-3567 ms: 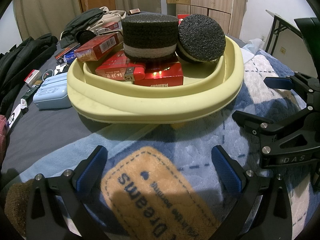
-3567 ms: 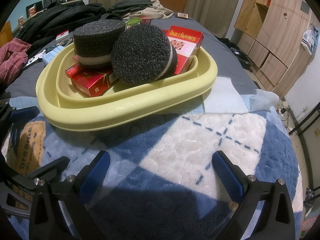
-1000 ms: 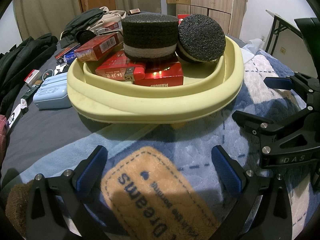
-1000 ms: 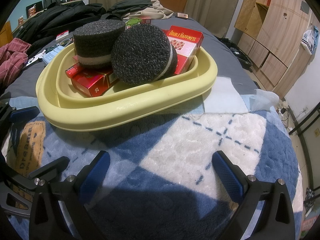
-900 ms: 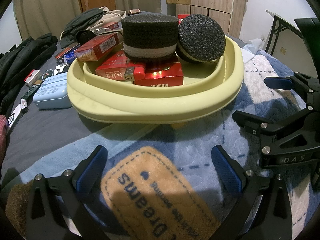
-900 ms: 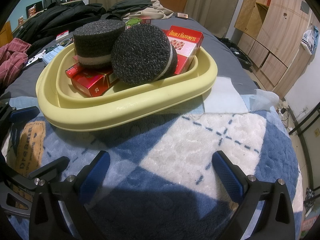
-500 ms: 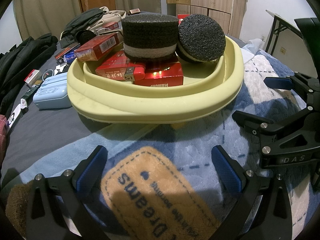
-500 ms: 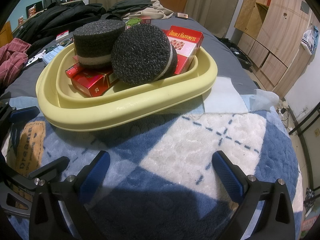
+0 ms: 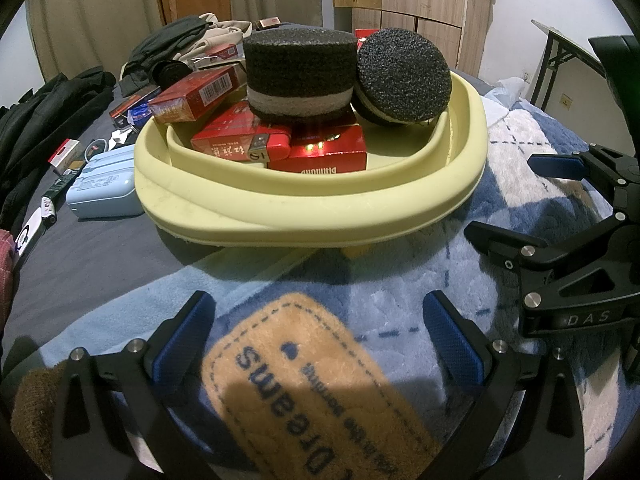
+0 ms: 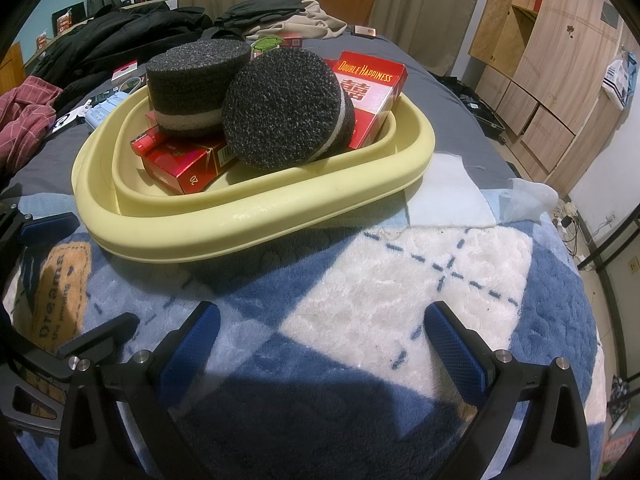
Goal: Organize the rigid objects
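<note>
A pale yellow tray (image 9: 312, 208) (image 10: 256, 216) sits on the bed. It holds two black foam discs with white bands: one lies flat (image 9: 300, 76) (image 10: 196, 84), one leans on edge (image 9: 404, 76) (image 10: 288, 112). Several red cartons lie under and beside them (image 9: 320, 152) (image 10: 184, 164), and one stands at the back (image 10: 368, 92). My left gripper (image 9: 318, 336) is open and empty over the blanket, short of the tray. My right gripper (image 10: 320, 340) is open and empty, also short of the tray; it shows at the right of the left wrist view (image 9: 560, 216).
A blue and white plush blanket (image 10: 400, 300) with a tan label (image 9: 304, 380) covers the near bed. A light blue case (image 9: 102, 192), small packets and dark clothes (image 9: 48, 112) lie left of the tray. White tissue (image 10: 444, 192) lies to its right. Wooden cabinets (image 10: 552, 60) stand beyond.
</note>
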